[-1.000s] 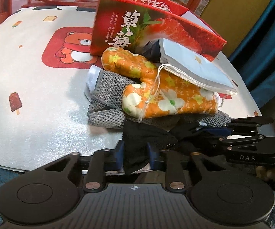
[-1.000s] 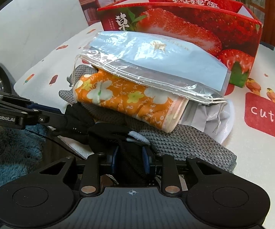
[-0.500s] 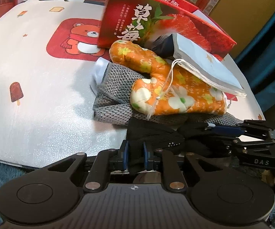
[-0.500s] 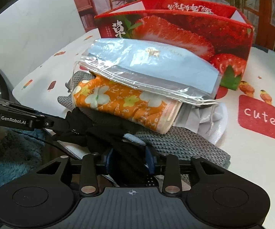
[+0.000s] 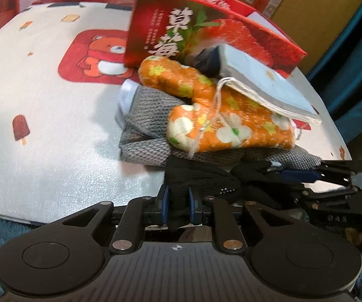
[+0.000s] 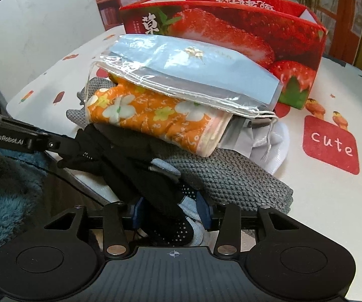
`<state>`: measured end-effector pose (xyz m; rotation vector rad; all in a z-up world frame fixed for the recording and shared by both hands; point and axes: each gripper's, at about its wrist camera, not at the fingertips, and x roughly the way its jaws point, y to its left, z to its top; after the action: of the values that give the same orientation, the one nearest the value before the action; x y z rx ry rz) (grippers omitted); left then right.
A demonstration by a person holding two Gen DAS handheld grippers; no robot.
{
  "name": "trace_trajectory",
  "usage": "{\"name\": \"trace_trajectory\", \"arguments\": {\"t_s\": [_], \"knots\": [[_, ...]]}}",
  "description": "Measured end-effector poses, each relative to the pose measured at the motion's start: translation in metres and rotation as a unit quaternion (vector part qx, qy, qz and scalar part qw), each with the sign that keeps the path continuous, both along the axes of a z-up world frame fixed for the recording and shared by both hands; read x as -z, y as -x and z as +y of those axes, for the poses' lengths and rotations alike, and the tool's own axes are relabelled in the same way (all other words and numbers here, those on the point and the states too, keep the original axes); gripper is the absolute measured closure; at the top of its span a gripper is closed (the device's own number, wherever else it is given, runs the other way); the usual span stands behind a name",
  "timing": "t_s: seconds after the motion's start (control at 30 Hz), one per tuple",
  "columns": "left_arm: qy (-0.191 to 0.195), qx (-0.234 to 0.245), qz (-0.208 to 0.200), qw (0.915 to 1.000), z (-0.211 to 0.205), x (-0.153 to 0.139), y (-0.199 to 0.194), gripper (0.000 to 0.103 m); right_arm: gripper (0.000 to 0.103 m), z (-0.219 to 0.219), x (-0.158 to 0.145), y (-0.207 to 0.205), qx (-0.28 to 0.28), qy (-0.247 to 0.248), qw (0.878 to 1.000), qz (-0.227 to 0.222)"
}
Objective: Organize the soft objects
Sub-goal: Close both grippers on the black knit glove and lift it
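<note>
Black glove (image 5: 198, 178), limp and light, likely to sag: pinched tight in left tongs (image 5: 176, 202), loosely between just-widened right tongs (image 6: 172, 212), just ahead at bench (image 5: 55, 130) edge; best gripped mid-fabric.

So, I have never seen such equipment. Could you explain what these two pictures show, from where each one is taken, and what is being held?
A person holds one two-finger gripper in each hand, and a camera on each looks along its fingers. One picture is from the left gripper, one from the right gripper; the black shape below is the tool's body. On the printed table cover lie a grey knitted cloth, an orange flowered mitten, a pale blue drawstring pouch and a red strawberry box. The left pinches a black glove. The right's jaws have just been opening, with black dotted fabric between them.
</note>
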<state>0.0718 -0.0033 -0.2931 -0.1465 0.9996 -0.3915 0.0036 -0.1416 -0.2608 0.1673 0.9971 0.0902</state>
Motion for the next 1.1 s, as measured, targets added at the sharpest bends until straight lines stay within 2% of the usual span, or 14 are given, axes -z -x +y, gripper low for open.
{"name": "trace_trajectory", "arguments": {"t_s": [0.03,0.1,0.47,0.83,0.87,0.9,0.93,1.1], "knots": [[-0.001,0.006,-0.004,1.0000,-0.002,-0.002,0.001,0.082,0.066,-0.001,0.000,0.000,0.002,-0.002,1.000,-0.001],[0.000,0.016,-0.012,0.9998,-0.004,-0.004,0.003,0.071,0.069,-0.003,0.001,0.000,0.007,-0.009,1.000,-0.003],[-0.007,0.025,-0.002,0.9997,-0.012,0.004,0.002,0.069,0.074,-0.001,0.002,-0.004,0.007,-0.008,1.000,-0.010],[-0.010,0.026,-0.002,0.9996,-0.011,0.005,0.000,0.069,0.075,0.003,0.002,-0.005,0.009,-0.004,1.000,-0.015],[-0.010,0.026,-0.005,0.9996,-0.010,0.005,0.001,0.073,0.076,0.003,0.002,-0.005,0.008,-0.004,1.000,-0.016],[-0.007,0.027,-0.007,0.9996,-0.010,0.004,0.001,0.088,0.078,0.003,0.002,-0.005,0.006,-0.005,1.000,-0.017],[-0.003,0.030,-0.007,0.9995,-0.009,0.003,0.002,0.092,0.083,0.003,0.001,-0.005,0.003,-0.006,1.000,-0.019],[0.008,0.028,-0.032,0.9991,-0.005,-0.009,0.008,0.093,0.088,0.004,-0.010,-0.001,-0.005,-0.004,0.999,-0.037]]}}
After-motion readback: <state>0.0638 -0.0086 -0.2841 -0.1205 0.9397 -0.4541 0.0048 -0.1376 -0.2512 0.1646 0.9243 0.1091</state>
